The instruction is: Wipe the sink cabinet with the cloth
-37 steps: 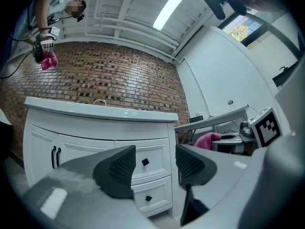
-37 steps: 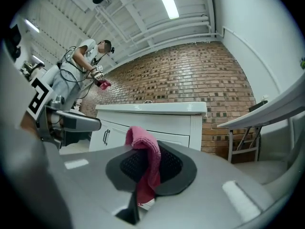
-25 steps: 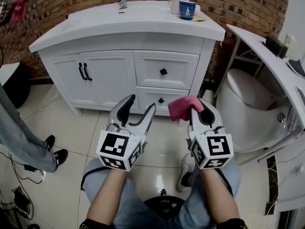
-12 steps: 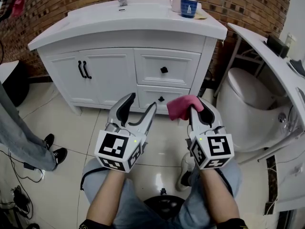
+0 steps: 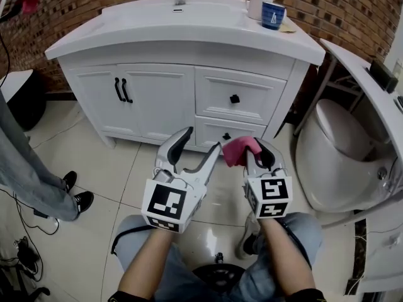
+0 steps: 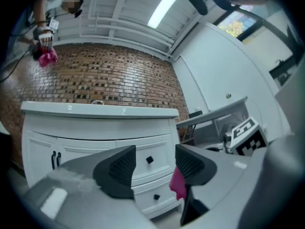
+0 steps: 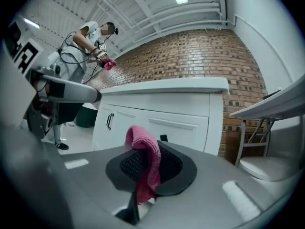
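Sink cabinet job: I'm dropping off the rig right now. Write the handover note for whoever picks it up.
Right gripper: shut on the pink cloth, which folds over above the jaws.
Left gripper: open, nothing between the jaws.
Sink cabinet: straight ahead, doors and drawers shut. Neither gripper touches it.
Done: cloth gripped.
Left: bring the cloth to the cabinet and wipe it. No contact with it yet.

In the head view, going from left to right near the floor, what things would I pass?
black shoes → left tongs → pink cloth → white toilet
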A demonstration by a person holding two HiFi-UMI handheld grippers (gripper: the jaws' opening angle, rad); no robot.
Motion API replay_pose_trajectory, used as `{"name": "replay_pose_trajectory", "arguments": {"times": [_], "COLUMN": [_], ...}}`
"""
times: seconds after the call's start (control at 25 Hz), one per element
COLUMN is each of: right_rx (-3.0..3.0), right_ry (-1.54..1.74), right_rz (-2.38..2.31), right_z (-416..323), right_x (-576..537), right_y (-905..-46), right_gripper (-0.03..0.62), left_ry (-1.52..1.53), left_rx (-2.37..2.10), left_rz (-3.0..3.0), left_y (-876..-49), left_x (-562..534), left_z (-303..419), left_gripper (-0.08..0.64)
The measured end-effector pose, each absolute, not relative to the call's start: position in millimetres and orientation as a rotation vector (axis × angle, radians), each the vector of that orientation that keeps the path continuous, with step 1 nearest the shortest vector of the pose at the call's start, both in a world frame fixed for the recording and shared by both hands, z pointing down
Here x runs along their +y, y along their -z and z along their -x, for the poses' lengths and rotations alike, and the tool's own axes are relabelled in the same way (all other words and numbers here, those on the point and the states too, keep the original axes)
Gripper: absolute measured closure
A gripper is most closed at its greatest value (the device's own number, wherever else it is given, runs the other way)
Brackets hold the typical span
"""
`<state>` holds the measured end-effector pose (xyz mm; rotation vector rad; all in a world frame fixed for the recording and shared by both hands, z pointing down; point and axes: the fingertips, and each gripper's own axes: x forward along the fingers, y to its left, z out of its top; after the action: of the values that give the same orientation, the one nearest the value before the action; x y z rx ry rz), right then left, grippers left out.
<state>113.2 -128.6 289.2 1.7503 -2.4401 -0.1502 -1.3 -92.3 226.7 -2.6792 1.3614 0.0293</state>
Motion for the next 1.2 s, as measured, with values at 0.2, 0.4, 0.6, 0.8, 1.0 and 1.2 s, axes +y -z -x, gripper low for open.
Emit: {"name": "replay_pose_trajectory", "arguments": {"times": [0.2,0.4,0.6,0.8,1.0,1.2], "right_rx": [-2.430,-2.417,-2.467,-2.486,-2.457,-2.453], "right_ry": [-0.118,-0.183,-0.158,0.034,0.037,-0.002], "right_rz": [-1.732,-1.674,-1.616,-1.481,-1.425,-1.432], "right_z": [-101.8,-80.4,-45.4,3.0,20.6,31.6], "right_x": [-191.5,-229.4,-251.7,-263.6,-284.5,-317.2], "right_y": [-340.5,-368.3,-370.4,-375.8,-398.3,-411.1], "right_gripper": [0.563,0.563,0.563,0.563,0.563,0.563], "left_ry": [-0.327,-0.210,-0.140,-0.195,-0.046,-0.018], "left_rx": [1.348,1.455,1.577,1.703,1.681,1.672], "left_rz": [2.715,2.717,2.664,2.628,2.591,2.601], "left_y": [-203.3,-221.4,-221.0,-222.8,-237.4,-243.5], "left_x": [-108.7,-129.8,-128.7,-128.5,-151.8,-178.0], "left_z": [15.9,29.1,59.2,102.0,99.8,100.2], "left_gripper": [0.318,0.319,0.319,0.327,0.327,0.327]}}
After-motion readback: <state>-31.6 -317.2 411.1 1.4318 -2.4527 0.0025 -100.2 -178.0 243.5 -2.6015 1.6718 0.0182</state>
